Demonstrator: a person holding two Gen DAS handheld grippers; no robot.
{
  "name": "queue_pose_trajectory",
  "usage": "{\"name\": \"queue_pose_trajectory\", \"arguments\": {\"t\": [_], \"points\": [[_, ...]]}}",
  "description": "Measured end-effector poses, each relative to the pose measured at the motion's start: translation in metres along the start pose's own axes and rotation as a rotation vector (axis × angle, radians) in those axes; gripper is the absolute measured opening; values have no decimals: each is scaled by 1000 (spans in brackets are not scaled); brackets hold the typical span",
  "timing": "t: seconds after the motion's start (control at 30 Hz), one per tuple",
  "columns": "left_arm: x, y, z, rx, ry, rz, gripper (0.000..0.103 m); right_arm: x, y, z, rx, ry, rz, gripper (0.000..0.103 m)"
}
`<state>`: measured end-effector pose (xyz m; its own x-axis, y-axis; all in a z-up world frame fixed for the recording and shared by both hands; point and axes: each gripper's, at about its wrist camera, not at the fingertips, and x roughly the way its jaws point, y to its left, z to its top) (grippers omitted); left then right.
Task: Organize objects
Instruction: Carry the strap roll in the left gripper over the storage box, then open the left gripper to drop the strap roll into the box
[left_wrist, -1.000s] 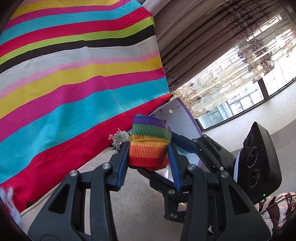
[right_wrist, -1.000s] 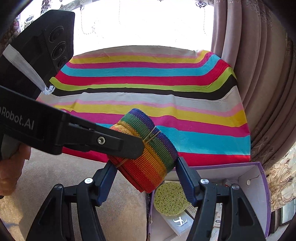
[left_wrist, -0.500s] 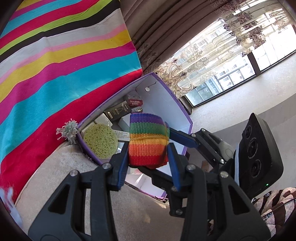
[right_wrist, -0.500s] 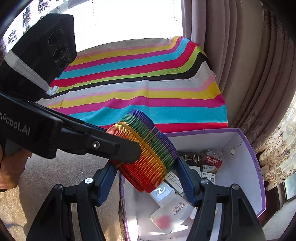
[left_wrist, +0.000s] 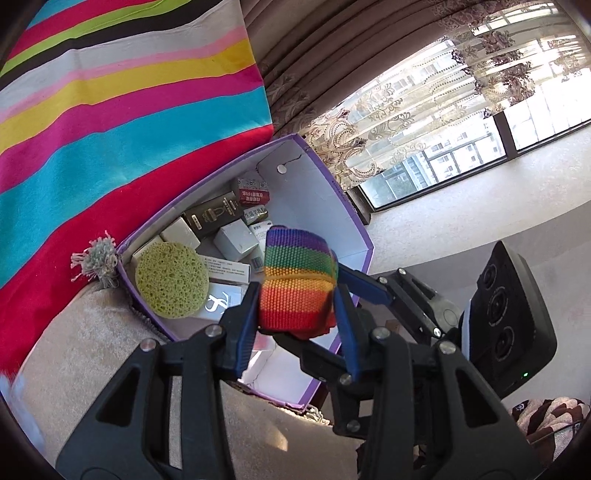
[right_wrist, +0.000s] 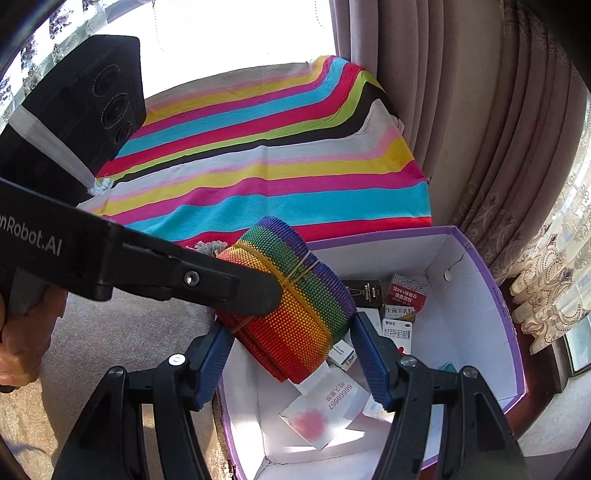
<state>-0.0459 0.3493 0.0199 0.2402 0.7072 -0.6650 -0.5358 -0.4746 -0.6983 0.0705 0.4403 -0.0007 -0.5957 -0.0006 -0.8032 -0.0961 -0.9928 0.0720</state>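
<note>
A rainbow-striped woven roll (left_wrist: 297, 280) bound with rubber bands hangs over an open purple box (left_wrist: 354, 221) with white inner walls. My left gripper (left_wrist: 295, 295) is shut on the roll, its blue pads pressing both sides. From the right wrist view the roll (right_wrist: 291, 306) also sits between the pads of my right gripper (right_wrist: 290, 328), which touch both of its ends. One black finger (right_wrist: 221, 284) of the left gripper crosses in front of the roll there. Under the roll, the box (right_wrist: 480, 295) holds several small cartons.
A round green sponge (left_wrist: 170, 284) leans in the box's left corner beside small cartons (left_wrist: 214, 218). A bright striped blanket (right_wrist: 277, 166) lies behind the box. Curtains (right_wrist: 461, 110) and a window stand to the right. Beige upholstery (left_wrist: 92, 350) runs beneath. A hand (right_wrist: 18, 350) grips the left tool.
Both grippers carried the roll from in front of the striped blanket to above the open purple box, whose contents now show. Both grips on the roll look unchanged.
</note>
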Motion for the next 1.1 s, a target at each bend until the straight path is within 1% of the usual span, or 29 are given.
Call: {"name": "queue_pose_trajectory", "arguments": {"t": [0.17, 0.7, 0.77, 0.83, 0.87, 0.93, 0.97, 1.0, 1.03, 1.1], "points": [[8, 1, -2, -14, 23, -16, 43, 4, -6, -2, 25, 10, -11, 65], [20, 1, -3, -17, 35, 7, 43, 9, -12, -5, 57, 50, -28, 65], [22, 1, -2, -17, 39, 26, 43, 8, -12, -5, 59, 45, -19, 65], [27, 2, -1, -24, 48, 30, 42, 2, -10, -2, 49, 21, -14, 65], [27, 3, -1, -28, 44, 32, 42, 0, -8, -1, 38, 15, -19, 65], [26, 0, 3, -8, 17, 62, 43, -1, -10, 0, 27, 14, -53, 66], [24, 0, 4, -7, 3, 80, 44, 0, -15, -1, 38, 19, -72, 69], [23, 2, 5, -10, 0, 91, 50, 1, -21, -1, 58, 25, -83, 73], [22, 3, 5, -13, -2, 98, 55, 1, -27, -2, 81, 29, -92, 74], [19, 8, 3, -18, -5, 116, 62, 2, -39, -4, 115, 38, -114, 76]]}}
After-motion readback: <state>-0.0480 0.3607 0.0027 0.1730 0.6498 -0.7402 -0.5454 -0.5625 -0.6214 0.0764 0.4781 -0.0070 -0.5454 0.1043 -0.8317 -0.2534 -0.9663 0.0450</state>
